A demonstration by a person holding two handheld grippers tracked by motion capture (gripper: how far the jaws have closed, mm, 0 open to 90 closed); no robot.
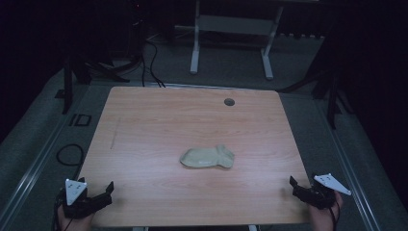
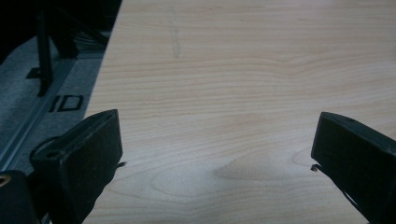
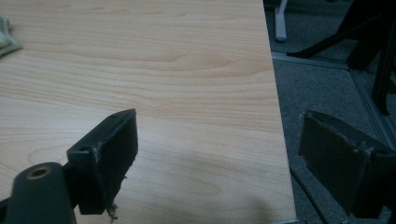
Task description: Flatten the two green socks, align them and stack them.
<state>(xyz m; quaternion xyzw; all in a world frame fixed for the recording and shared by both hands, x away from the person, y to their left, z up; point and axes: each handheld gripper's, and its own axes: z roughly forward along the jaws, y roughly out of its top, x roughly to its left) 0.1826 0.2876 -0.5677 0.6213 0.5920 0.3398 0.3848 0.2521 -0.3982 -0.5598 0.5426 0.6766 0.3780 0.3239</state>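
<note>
A pale beige sock lies folded near the middle of the wooden table; its edge shows at the far left of the right gripper view as the sock. My left gripper rests at the table's front left corner, jaws wide apart and empty; the left gripper looks over bare wood. My right gripper sits at the front right corner, also open with nothing held; the right gripper straddles the table's right edge.
A round cable hole sits near the table's far edge. White desk legs stand on the grey floor beyond. Dark stands and cables flank the table on both sides.
</note>
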